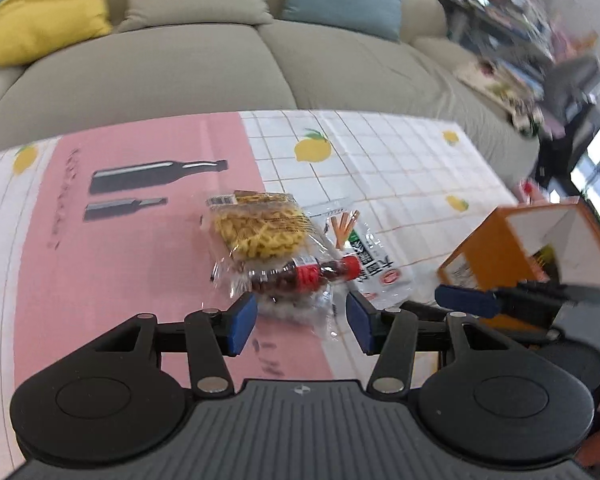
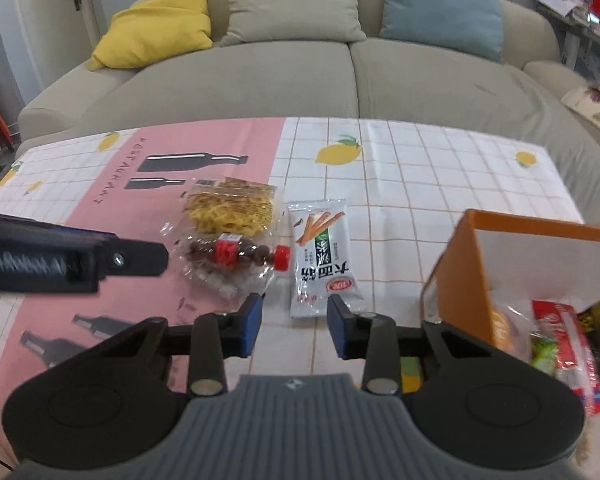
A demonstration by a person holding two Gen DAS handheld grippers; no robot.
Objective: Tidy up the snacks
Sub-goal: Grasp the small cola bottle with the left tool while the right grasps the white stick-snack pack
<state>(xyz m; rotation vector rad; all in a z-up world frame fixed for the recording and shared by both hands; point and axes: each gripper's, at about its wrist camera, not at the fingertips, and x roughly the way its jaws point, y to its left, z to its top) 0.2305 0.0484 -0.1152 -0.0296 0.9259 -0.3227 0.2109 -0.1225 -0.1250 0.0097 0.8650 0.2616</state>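
Three snacks lie mid-table: a clear pack of yellow noodle crisps (image 1: 260, 232) (image 2: 232, 208), a cola-bottle-shaped pack of brown candies (image 1: 304, 276) (image 2: 236, 258), and a white breadstick packet (image 1: 364, 252) (image 2: 324, 264). My left gripper (image 1: 302, 322) is open, its pads either side of the clear wrapper under the candy pack. My right gripper (image 2: 294, 326) is open and empty, just before the breadstick packet's near end. An orange box (image 1: 520, 248) (image 2: 520, 280) at the right holds several snacks.
The table wears a pink and white lemon-print cloth (image 2: 420, 168). A beige sofa (image 2: 340, 76) with yellow, beige and blue cushions stands behind it. A cluttered shelf (image 1: 520, 20) is at the far right.
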